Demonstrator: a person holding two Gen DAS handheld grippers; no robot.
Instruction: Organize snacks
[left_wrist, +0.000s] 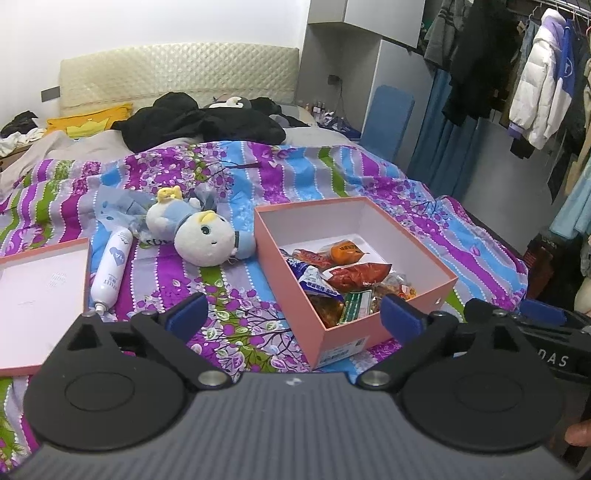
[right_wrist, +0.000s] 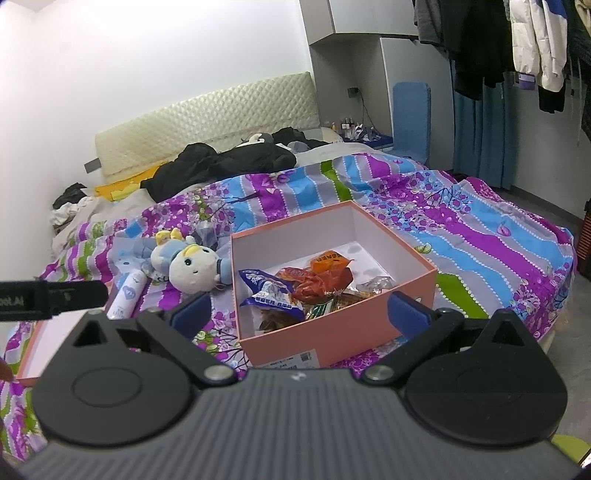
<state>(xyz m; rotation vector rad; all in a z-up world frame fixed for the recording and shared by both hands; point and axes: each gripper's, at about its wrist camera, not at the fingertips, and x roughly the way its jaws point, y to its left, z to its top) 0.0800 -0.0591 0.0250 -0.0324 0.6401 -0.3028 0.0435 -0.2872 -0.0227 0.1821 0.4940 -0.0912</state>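
Several snack packets (right_wrist: 291, 291): we judge them light, crinkly, slippery; pinch a sealed edge.
Pink box (right_wrist: 332, 338): stiff card; hold opposite walls.
Left hand-held gripper (left_wrist: 291, 314): spread wide, empty.
Right hand-held gripper (right_wrist: 299, 314): spread wide, empty.

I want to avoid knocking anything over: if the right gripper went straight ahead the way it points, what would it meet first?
Probably the pink box: its near wall lies directly between the open right gripper fingers, snack packets just behind. Depth is uncertain through the fisheye.
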